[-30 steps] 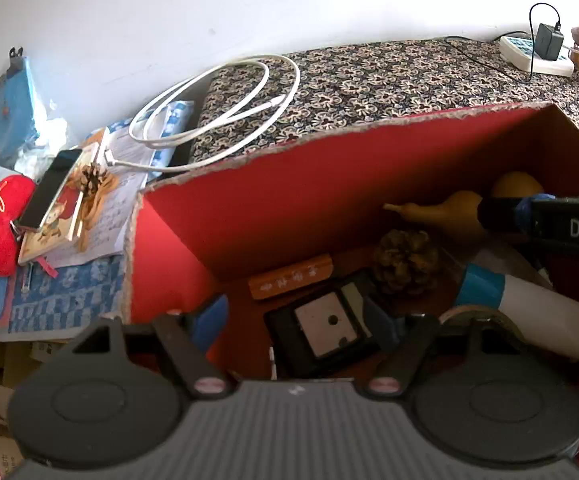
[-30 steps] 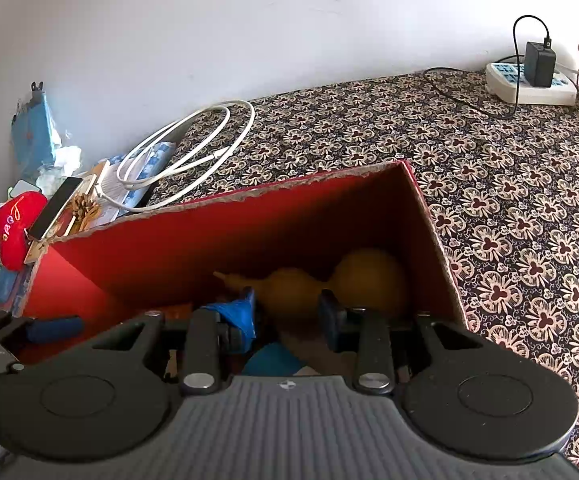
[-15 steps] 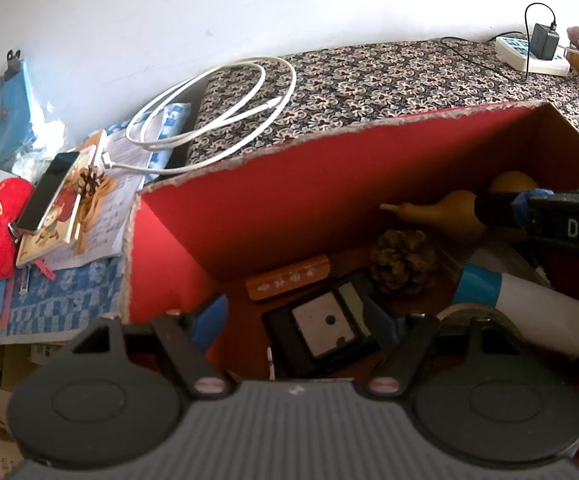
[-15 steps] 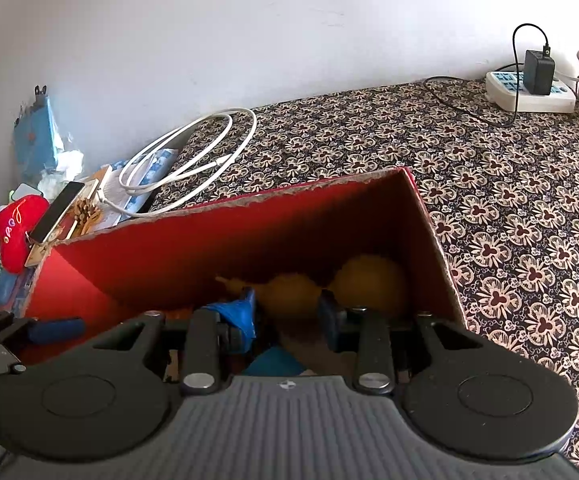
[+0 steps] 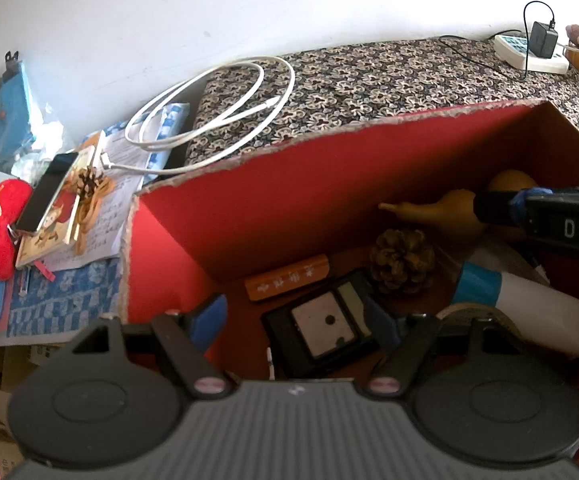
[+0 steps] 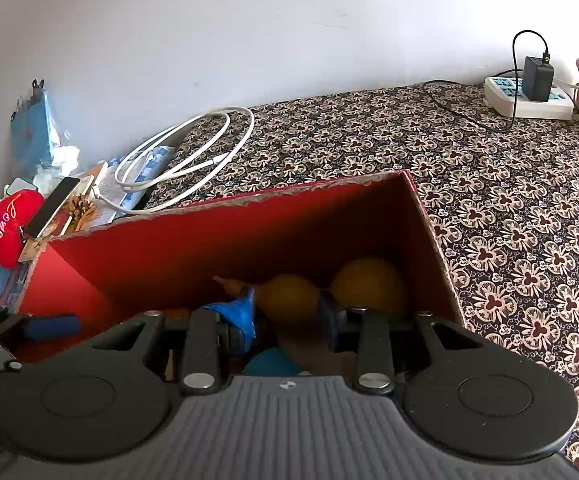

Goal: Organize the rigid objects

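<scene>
Meanwhile, hardly anything shifts inside the red box (image 5: pixel 249 216): over the last second both views only drift a touch, the right one pulling back slightly so more patterned cloth (image 6: pixel 489 184) shows. The gourd (image 6: pixel 365 284) lies at the far right corner of the box floor, with the right gripper (image 6: pixel 289 312) spread around its narrow waist but not visibly squeezing it. The left gripper (image 5: pixel 301 320) hangs open above the black case (image 5: pixel 321 332) near the left wall, with the pinecone (image 5: pixel 403 260) and orange tag (image 5: pixel 287 278) beyond. The gourd looks placed, or else about to be picked; release or grasp cannot be told apart.
</scene>
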`<state>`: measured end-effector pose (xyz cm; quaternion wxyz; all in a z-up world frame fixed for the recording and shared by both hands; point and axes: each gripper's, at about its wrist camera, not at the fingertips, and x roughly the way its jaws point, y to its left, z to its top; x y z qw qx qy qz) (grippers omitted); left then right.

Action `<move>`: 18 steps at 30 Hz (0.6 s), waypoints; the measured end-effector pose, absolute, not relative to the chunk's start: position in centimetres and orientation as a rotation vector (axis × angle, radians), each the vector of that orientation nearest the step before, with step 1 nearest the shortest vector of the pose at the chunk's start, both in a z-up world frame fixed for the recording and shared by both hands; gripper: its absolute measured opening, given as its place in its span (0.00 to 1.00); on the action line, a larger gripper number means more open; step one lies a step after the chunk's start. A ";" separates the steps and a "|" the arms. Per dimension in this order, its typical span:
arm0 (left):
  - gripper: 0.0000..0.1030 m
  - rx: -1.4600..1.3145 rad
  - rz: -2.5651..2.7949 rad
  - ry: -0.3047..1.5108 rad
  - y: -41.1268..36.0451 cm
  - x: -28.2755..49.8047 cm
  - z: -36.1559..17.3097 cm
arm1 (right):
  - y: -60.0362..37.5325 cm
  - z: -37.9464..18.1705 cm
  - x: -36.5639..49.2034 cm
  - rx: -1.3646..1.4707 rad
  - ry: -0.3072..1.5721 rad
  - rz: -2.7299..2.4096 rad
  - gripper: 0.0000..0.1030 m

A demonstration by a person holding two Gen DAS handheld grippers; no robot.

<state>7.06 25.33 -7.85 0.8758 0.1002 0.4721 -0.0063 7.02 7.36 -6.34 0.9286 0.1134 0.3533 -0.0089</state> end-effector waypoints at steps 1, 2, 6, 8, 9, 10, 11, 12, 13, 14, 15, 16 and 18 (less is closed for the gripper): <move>0.75 0.209 -0.013 0.985 25.3 7.1 -7.9 | 7.3 -6.4 7.0 0.233 0.725 -0.018 0.17; 0.75 0.208 -0.013 0.985 25.3 7.0 -7.9 | 7.3 -6.4 7.0 0.234 0.727 -0.019 0.17; 0.75 0.206 -0.016 0.982 25.4 7.0 -7.8 | 7.3 -6.4 7.0 0.230 0.727 -0.023 0.17; 0.75 0.206 -0.016 0.982 25.4 7.0 -7.8 | 7.3 -6.4 7.0 0.226 0.727 -0.025 0.17; 0.75 0.206 -0.017 0.982 25.4 7.0 -7.8 | 7.3 -6.4 7.0 0.225 0.726 -0.025 0.17; 0.75 0.205 -0.017 0.982 25.4 7.0 -7.8 | 7.3 -6.4 7.0 0.224 0.727 -0.026 0.17; 0.75 0.205 -0.017 0.982 25.4 7.1 -7.8 | 7.3 -6.4 7.0 0.223 0.727 -0.026 0.17; 0.75 0.206 -0.017 0.982 25.4 7.1 -7.8 | 7.3 -6.4 7.0 0.222 0.728 -0.026 0.17; 0.75 0.206 -0.016 0.982 25.4 7.1 -7.8 | 7.3 -6.4 7.0 0.222 0.729 -0.026 0.17; 0.75 0.205 -0.017 0.982 25.4 7.1 -7.8 | 7.4 -6.4 7.0 0.223 0.728 -0.027 0.17; 0.75 0.206 -0.017 0.982 25.4 7.1 -7.8 | 7.3 -6.4 7.0 0.223 0.728 -0.027 0.17; 0.75 0.206 -0.017 0.982 25.4 7.1 -7.8 | 7.3 -6.4 7.0 0.224 0.728 -0.028 0.17; 0.75 0.208 -0.016 0.983 25.4 7.1 -7.8 | 7.3 -6.4 7.1 0.225 0.729 -0.026 0.17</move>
